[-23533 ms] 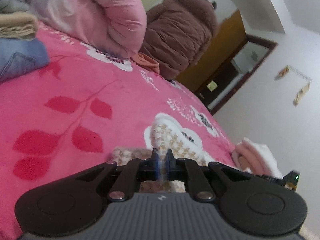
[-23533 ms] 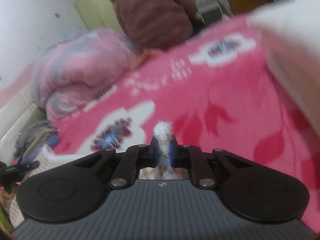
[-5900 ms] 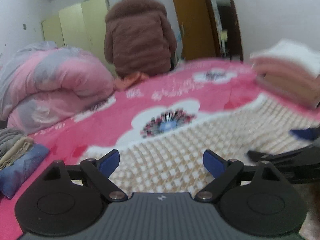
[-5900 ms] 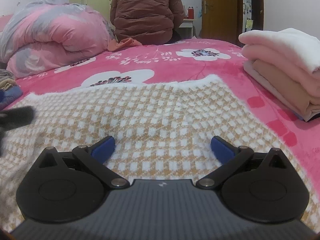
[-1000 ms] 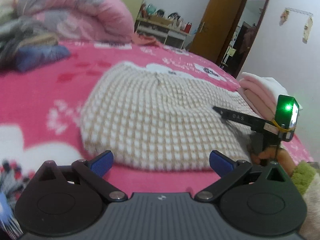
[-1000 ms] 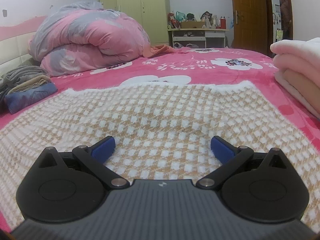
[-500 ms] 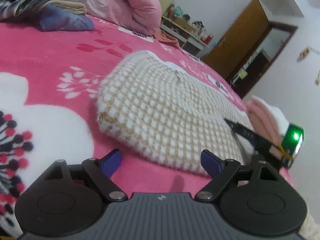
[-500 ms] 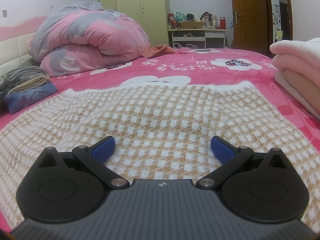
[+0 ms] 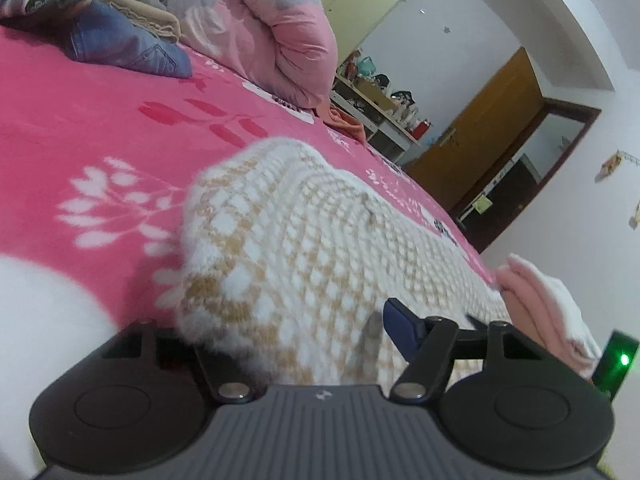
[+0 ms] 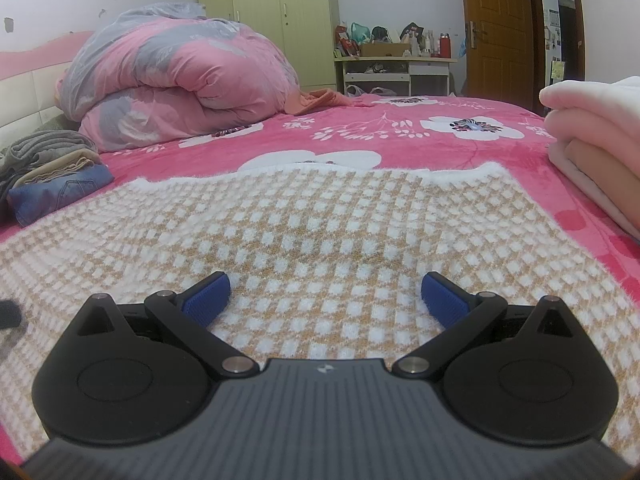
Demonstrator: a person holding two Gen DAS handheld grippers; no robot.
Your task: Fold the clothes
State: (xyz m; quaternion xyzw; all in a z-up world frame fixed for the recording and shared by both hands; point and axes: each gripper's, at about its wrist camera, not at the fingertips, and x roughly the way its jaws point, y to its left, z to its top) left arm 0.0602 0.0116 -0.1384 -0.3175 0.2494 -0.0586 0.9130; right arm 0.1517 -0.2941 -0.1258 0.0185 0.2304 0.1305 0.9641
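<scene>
I see my left gripper closing, sweater corner between its jaws | my right gripper jaws wide apart over sweater | sweater flat on pink bedspread

Black tool (blue ribbed pads)

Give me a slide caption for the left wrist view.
Left tool closing on the checked knit's corner on the pink bed, folded pile beyond.
</scene>
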